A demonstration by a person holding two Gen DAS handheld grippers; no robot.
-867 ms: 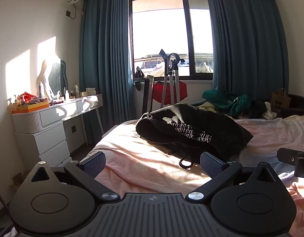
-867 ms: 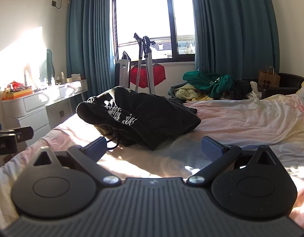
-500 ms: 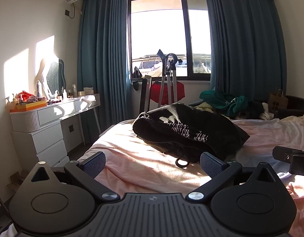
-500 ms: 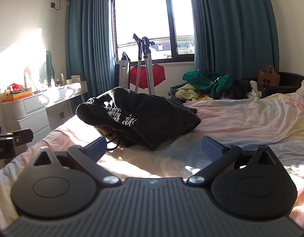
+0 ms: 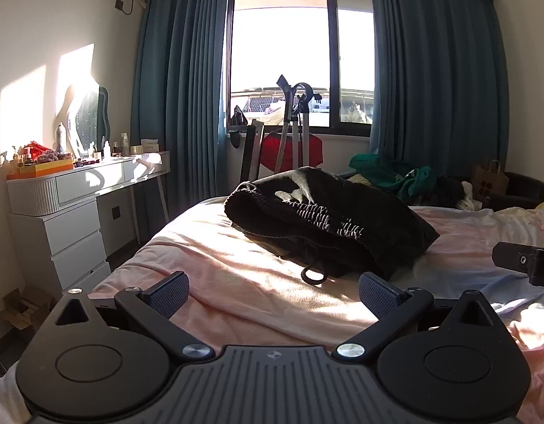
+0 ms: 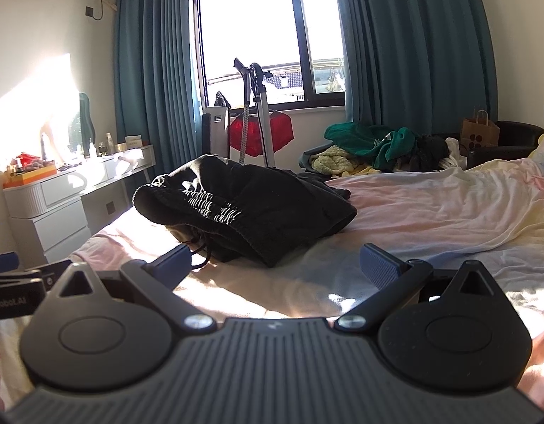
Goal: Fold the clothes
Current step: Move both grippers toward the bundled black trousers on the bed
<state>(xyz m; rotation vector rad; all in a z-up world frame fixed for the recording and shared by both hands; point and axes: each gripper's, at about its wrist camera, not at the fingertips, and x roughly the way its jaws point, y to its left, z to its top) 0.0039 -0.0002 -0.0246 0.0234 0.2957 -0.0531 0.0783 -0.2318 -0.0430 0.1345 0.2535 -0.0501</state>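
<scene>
Black garment [image 5: 328,226] is seen heaped on the pink bedsheet [image 5: 236,282], near the bed's foot-end corner; bunched, not flat; ribbed waistband with white flecks [image 6: 215,208] faces the cameras, drawstring loop [image 5: 312,275] hangs out at the near edge. Left gripper [image 5: 273,291] and right gripper [image 6: 275,265] are both held low over the sheet just short of the heap; fingers on each are spread wide, nothing is held between them.

Stage is not settled by the views; a rumpled heap fits either a garment waiting to be spread or one dropped mid-fold; no neat folded shape is shown.

For a clean grasp: the waistband should be taken as the reference edge; one gripper at each end of it, so the cloth hangs square when lifted; a single layer should be pinched, not the whole bunch; the drawstring is best kept out of the pads, since a snagged cord would likely drag the heap; strong sun patches and deep shadow hide the far edges, so those are better not judged from here.
</scene>
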